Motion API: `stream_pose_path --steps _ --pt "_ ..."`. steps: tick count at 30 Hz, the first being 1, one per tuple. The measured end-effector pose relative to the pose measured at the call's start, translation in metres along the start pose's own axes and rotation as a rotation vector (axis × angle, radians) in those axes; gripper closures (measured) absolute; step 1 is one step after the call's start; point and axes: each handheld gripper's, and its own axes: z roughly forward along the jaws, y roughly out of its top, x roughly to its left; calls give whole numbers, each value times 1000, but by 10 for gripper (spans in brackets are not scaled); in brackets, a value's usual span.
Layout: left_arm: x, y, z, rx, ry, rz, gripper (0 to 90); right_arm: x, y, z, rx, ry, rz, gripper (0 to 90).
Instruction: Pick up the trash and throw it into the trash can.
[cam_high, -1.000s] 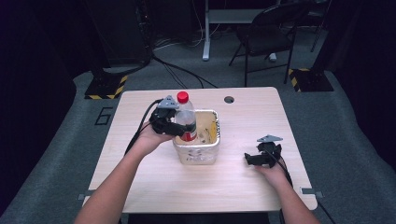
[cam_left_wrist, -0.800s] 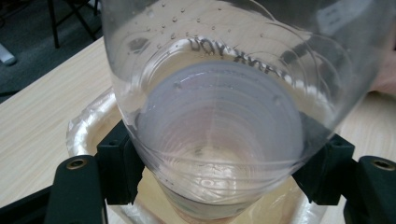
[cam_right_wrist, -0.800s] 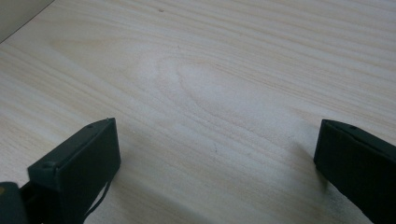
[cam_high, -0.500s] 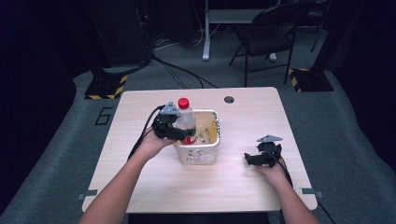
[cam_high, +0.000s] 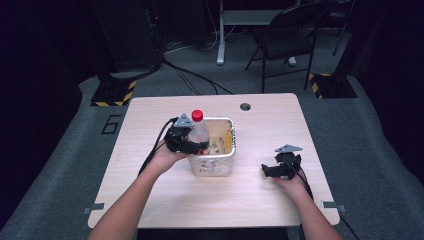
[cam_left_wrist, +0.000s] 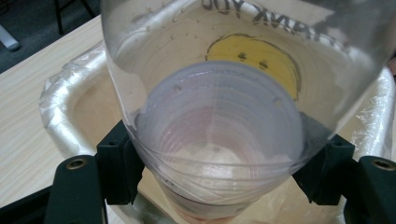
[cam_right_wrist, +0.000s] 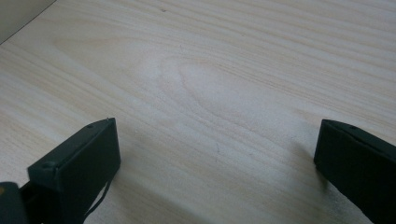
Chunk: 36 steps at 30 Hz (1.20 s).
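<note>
A clear plastic bottle (cam_high: 199, 134) with a red cap stands upright over the left side of a small bin lined with a white plastic bag (cam_high: 220, 159) at the table's middle. My left gripper (cam_high: 192, 142) is shut on the bottle's body. In the left gripper view the bottle (cam_left_wrist: 219, 112) sits between both black jaws, with the bag-lined bin (cam_left_wrist: 70, 93) and a yellow smiley print behind it. My right gripper (cam_high: 267, 170) rests low on the table to the right of the bin, open, with bare wood (cam_right_wrist: 215, 93) between its jaws.
The light wooden table (cam_high: 150, 195) has a cable hole (cam_high: 245, 106) near its far edge. A black chair (cam_high: 285, 40) and floor cables stand beyond the table. Yellow-black striped stand feet (cam_high: 112, 95) sit on the grey floor at both far corners.
My left gripper has carried the bottle slightly lower and toward the bin's left side. The right gripper has stayed where it was.
</note>
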Motion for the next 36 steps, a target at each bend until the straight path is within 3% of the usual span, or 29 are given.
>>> stream_pose_path --steps 10,27,36 --pt "0 -1 5 40 -14 14 265 0 0 0 -1 2 -1 0" --pt "0 -1 -2 22 -6 4 208 0 0 0 0 2 0 0" --pt "-1 -3 -14 18 -11 11 195 0 0 0 -1 0 -2 0"
